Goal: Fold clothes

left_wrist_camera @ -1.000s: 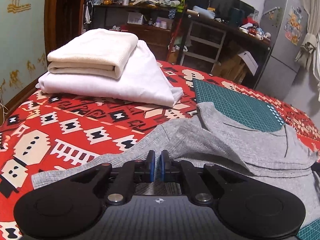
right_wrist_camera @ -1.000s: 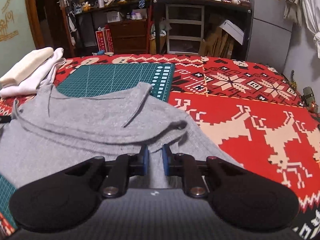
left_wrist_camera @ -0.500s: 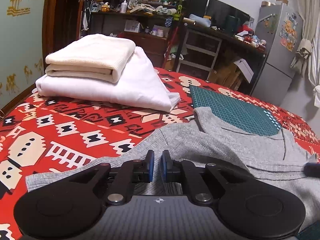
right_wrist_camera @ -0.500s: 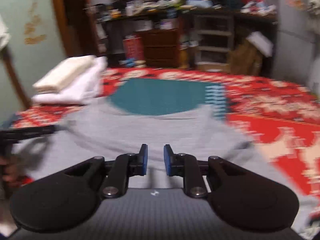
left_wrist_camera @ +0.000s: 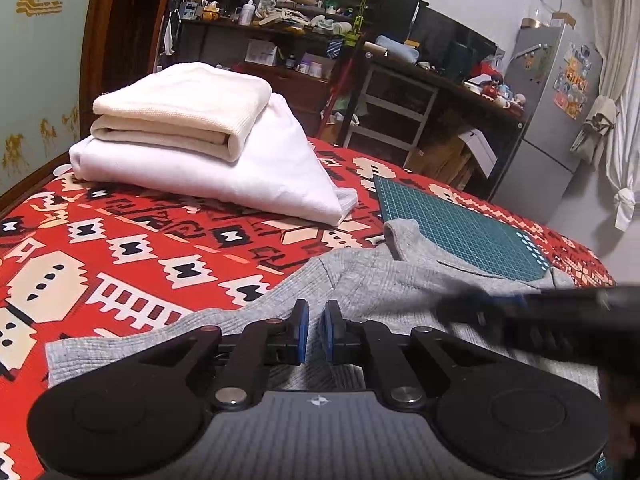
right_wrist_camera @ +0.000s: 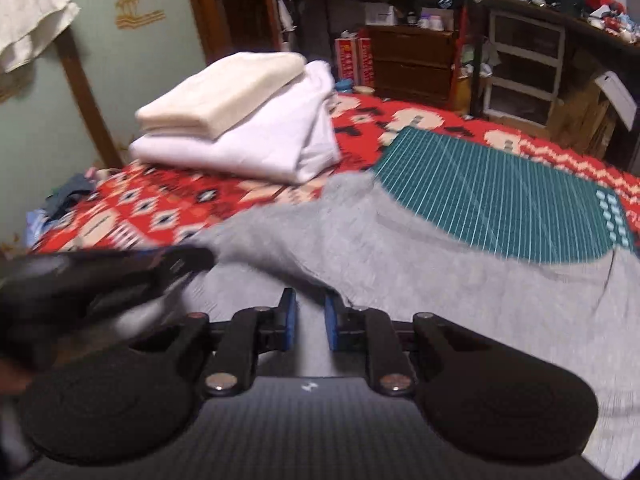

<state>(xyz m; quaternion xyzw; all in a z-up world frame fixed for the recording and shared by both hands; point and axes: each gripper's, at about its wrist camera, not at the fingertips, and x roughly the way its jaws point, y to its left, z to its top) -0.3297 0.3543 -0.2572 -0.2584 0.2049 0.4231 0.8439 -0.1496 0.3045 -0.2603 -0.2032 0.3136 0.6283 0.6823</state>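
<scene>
Your left gripper (left_wrist_camera: 314,334) sits low at 6 o'clock of its view, its blue pads nearly together and pinched on a fold of the grey shirt (left_wrist_camera: 360,280). The shirt lies spread over the red patterned cloth (left_wrist_camera: 132,248), and its far edge laps onto the green mat (left_wrist_camera: 460,224) at 2 o'clock. At 10 o'clock a folded cream towel (left_wrist_camera: 180,108) rests on a folded white garment (left_wrist_camera: 224,172), both well apart from the shirt. At 3 o'clock your right gripper (left_wrist_camera: 496,308) comes in as a dark blurred bar just above the shirt, pointing toward the left gripper.

In the right wrist view your right gripper (right_wrist_camera: 308,326) also sits at 6 o'clock. Its pads stand slightly apart with grey fabric (right_wrist_camera: 400,248) bunched between them, clamped on a raised ridge of the shirt. The shirt fills the middle and the right of the view and covers the near edge of the mat (right_wrist_camera: 500,196) at 2 o'clock. The left gripper (right_wrist_camera: 132,276) shows at 9 o'clock, blurred, on the shirt's near left part, just beside the right one. The cream towel (right_wrist_camera: 224,88) and white garment (right_wrist_camera: 248,148) stack at 11 o'clock on the red cloth (right_wrist_camera: 132,216). A metal fridge (left_wrist_camera: 548,120) stands at 2 o'clock in the left view, beyond the bed.
</scene>
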